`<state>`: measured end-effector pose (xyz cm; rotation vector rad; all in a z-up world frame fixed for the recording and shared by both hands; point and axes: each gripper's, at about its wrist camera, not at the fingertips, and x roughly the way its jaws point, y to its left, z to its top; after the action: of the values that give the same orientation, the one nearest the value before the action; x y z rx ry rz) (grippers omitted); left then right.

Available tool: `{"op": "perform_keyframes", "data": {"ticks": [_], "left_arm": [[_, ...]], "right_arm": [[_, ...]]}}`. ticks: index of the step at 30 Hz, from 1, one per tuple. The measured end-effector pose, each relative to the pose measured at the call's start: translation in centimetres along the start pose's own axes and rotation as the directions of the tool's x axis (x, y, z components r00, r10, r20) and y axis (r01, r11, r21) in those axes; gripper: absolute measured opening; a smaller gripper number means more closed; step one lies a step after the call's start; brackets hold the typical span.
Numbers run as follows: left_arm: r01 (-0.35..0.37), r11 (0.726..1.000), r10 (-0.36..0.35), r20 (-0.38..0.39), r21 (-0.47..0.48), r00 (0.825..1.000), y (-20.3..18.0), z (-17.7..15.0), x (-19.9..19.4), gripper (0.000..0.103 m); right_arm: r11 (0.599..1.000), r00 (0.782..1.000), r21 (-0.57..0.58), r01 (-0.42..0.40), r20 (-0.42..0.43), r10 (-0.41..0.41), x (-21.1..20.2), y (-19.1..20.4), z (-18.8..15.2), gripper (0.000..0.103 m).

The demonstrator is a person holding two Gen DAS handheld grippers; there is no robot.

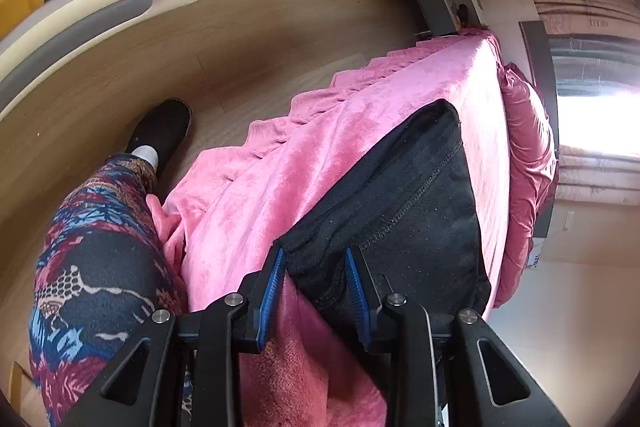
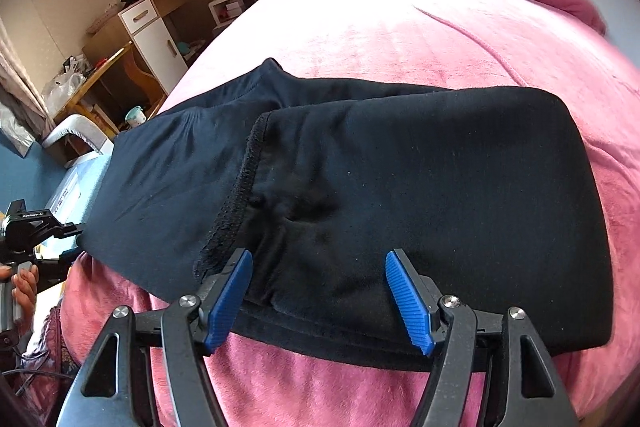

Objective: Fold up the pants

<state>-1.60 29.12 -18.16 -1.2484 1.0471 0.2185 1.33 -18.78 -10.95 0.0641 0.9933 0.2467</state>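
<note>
I am partway through the fold: the pants (image 2: 400,187) lie on the bed (image 2: 400,27), one end already doubled over the rest, the loose length trailing toward 9 o'clock in the right view. My right tongs (image 2: 320,291) stand spread over the near edge at 6 o'clock, pads off the cloth. My left tongs (image 1: 316,283) pinch a bunched corner of the pants. Next, I judge, the left must carry that end across onto the doubled stack, edges matched, while the right stays clear. No containers hold anything here.
</note>
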Motion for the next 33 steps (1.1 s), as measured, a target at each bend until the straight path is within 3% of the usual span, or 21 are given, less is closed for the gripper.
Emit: {"op": "perform_keyframes", "data": {"ticks": [6, 8, 10, 12, 15, 17, 20, 21, 23, 25, 26, 29, 33], "left_arm": [[-0.006, 0.992, -0.003, 0.069, 0.129, 0.998, -2.3, -0.3, -1.4, 0.014], [0.045, 0.977, -0.065, 0.09, 0.209, 0.994, -4.3, -0.8, -2.4, 0.013], [0.118, 0.944, -0.152, 0.087, 0.309, 0.985, -7.0, -1.7, -3.6, 0.013], [0.194, 0.885, -0.235, 0.044, 0.424, 0.971, -10.2, -3.2, -4.5, 0.013], [0.291, 0.754, -0.314, -0.066, 0.589, 0.947, -14.9, -6.6, -5.0, 0.013], [0.346, 0.659, -0.33, -0.156, 0.668, 0.931, -17.6, -9.4, -4.5, 0.013], [0.397, 0.553, -0.31, -0.262, 0.732, 0.914, -20.1, -12.8, -3.0, 0.013], [0.405, 0.523, -0.292, -0.289, 0.75, 0.912, -20.6, -13.9, -2.4, 0.013], [0.422, 0.489, -0.262, -0.333, 0.764, 0.906, -21.0, -15.4, -1.5, 0.013], [0.425, 0.46, -0.23, -0.358, 0.78, 0.905, -21.2, -16.8, -0.8, 0.013], [0.428, 0.451, -0.219, -0.368, 0.783, 0.904, -21.2, -17.2, -0.6, 0.013], [0.43, 0.423, -0.19, -0.386, 0.797, 0.903, -21.2, -18.3, -0.2, 0.013], [0.418, 0.376, -0.156, -0.388, 0.827, 0.908, -21.5, -19.8, -0.1, 0.013]], "right_arm": [[1.0, 1.0, 0.003, -0.004, -0.006, 0.004, 0.2, -0.1, -0.1, 0.073], [1.0, 1.0, 0.007, -0.006, -0.005, 0.006, 0.1, -0.2, -0.1, 0.073], [1.0, 1.0, -0.001, -0.001, -0.003, 0.001, -0.2, -0.2, 0.0, 0.073], [1.0, 1.0, -0.002, 0.009, 0.012, -0.009, -0.9, -0.3, 0.1, 0.073], [0.999, 0.999, 0.025, -0.03, 0.034, 0.029, -2.0, -1.1, 0.7, 0.073], [0.99, 0.991, 0.059, -0.127, 0.05, 0.124, -3.0, -1.7, 1.6, 0.073], [0.942, 0.95, 0.119, -0.313, 0.064, 0.307, -4.0, -2.3, 3.1, 0.076], [0.907, 0.916, 0.133, -0.4, 0.072, 0.394, -4.3, -2.4, 4.0, 0.081], [0.859, 0.872, 0.152, -0.489, 0.074, 0.483, -4.5, -2.3, 5.3, 0.084], [0.801, 0.814, 0.155, -0.578, 0.05, 0.578, -4.2, -1.7, 6.9, 0.088], [0.79, 0.803, 0.153, -0.594, 0.042, 0.595, -4.0, -1.3, 7.5, 0.088], [0.785, 0.79, 0.128, -0.606, -0.021, 0.613, -2.4, 0.6, 9.5, 0.091], [0.797, 0.788, 0.114, -0.594, -0.116, 0.604, 0.5, 2.9, 11.2, 0.091]]}}
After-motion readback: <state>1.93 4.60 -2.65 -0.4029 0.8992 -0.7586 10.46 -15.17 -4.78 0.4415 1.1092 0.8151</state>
